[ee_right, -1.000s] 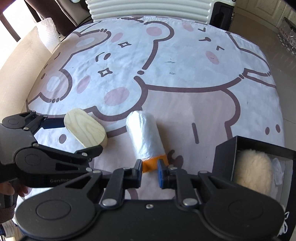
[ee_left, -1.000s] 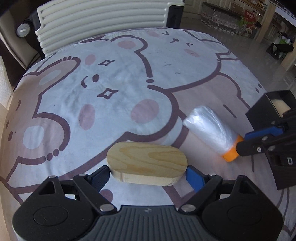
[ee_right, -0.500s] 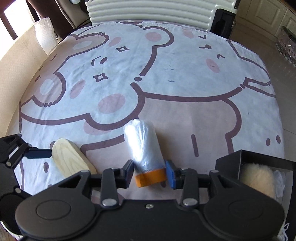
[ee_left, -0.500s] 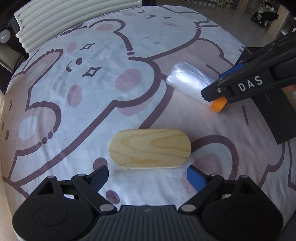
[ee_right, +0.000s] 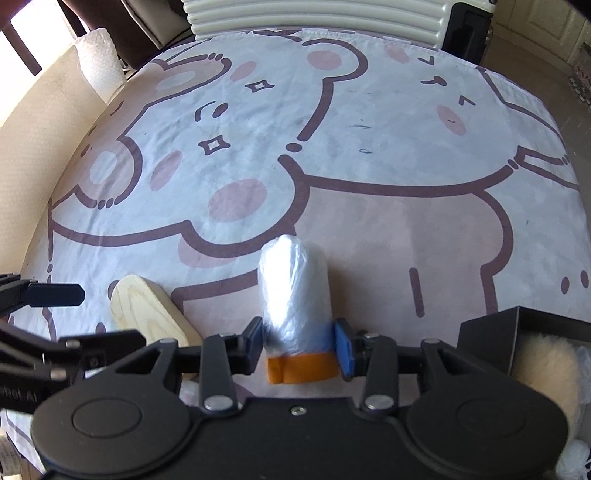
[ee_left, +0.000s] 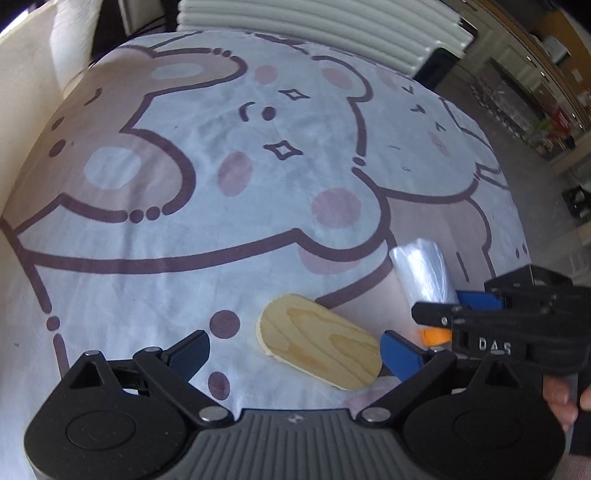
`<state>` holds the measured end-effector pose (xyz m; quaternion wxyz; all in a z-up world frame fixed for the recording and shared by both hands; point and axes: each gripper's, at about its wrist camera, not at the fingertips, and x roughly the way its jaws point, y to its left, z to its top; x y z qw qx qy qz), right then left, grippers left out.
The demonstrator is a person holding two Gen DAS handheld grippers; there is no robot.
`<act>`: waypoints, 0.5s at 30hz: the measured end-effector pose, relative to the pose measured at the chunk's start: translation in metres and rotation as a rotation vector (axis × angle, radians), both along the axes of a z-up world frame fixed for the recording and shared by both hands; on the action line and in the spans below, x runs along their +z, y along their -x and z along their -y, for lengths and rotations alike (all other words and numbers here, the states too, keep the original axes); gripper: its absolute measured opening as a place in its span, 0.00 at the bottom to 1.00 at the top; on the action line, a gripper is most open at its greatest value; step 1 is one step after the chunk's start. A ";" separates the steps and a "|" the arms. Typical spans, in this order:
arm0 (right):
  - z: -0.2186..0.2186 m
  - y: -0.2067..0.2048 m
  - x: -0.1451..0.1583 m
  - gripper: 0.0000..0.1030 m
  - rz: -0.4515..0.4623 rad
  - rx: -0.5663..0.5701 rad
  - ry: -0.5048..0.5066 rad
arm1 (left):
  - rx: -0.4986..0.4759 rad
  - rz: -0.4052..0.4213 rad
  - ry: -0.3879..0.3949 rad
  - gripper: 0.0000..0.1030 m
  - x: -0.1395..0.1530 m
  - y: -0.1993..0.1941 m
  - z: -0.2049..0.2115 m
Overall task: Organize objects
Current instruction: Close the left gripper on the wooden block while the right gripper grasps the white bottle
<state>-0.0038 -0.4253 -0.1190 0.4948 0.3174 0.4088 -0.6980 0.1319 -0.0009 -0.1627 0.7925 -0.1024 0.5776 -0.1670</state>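
A roll of clear plastic bags with an orange end [ee_right: 293, 295] lies on the bear-print cloth; it also shows in the left wrist view [ee_left: 424, 273]. My right gripper [ee_right: 300, 347] is open, its blue pads on either side of the roll's orange end, close to it. An oval wooden block [ee_left: 319, 345] lies flat on the cloth, also seen in the right wrist view [ee_right: 151, 314]. My left gripper [ee_left: 295, 350] is open, its fingers on either side of the block without gripping it.
A black box [ee_right: 517, 328] holding a cream fluffy pad [ee_right: 543, 365] stands at the right front. A white ribbed suitcase [ee_right: 314, 14] stands at the table's far edge. A cream cushion [ee_right: 40, 110] and a paper roll [ee_right: 99, 59] lie at the left.
My right gripper has moved forward, so its open fingers now flank the roll's orange end. My left gripper has swung left and shifted; the wooden block now lies toward its right finger.
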 end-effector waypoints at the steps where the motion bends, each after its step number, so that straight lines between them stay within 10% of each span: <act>1: -0.001 0.000 0.000 0.40 0.004 0.003 -0.005 | 0.025 -0.014 0.001 0.95 0.000 -0.002 0.001; 9: -0.007 -0.002 0.002 0.40 0.011 0.021 -0.032 | 0.270 -0.154 -0.020 0.95 -0.010 -0.013 0.005; 15: -0.014 0.003 0.010 0.40 0.013 0.011 -0.016 | 0.264 -0.175 -0.136 0.95 -0.019 -0.016 0.029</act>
